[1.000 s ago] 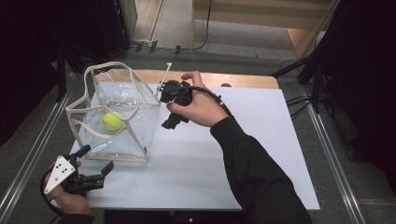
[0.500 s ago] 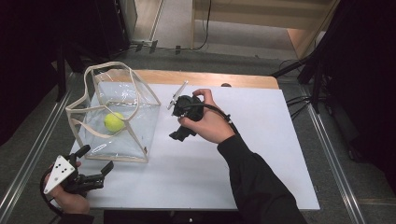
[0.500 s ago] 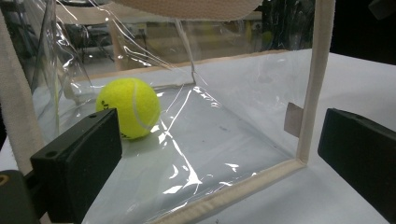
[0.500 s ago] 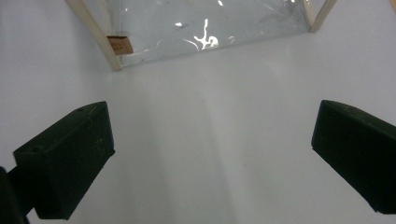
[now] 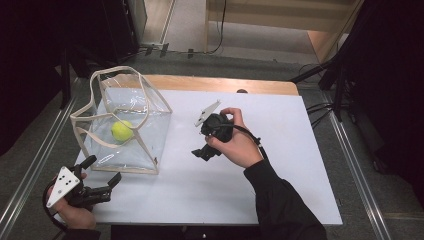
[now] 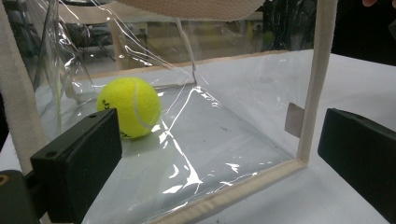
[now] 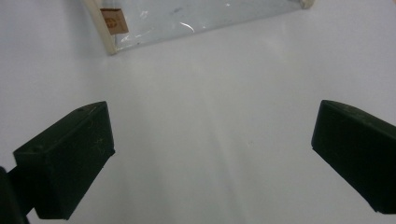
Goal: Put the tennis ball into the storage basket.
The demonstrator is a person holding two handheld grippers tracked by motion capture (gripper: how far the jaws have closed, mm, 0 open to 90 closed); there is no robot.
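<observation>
Table: white table (image 5: 210, 195), lit for work.
Bag: clear bag (image 5: 131, 131) upright, keeping tennis ball (image 5: 121, 131) contained.
Left gripper (image 5: 102, 181): jaws apart, facing bag.
Right gripper (image 5: 204, 152): jaws apart, empty, above table.

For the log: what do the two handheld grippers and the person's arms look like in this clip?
Both grippers are black, each with two blocky, flat-faced black fingers. The left gripper carries a pale grey three-cornered plate with dark dots on top, and a black cable loops from it. The right gripper has a similar pale plate and a black cable trailing past the wrist. The right forearm wears a black sleeve.
</observation>
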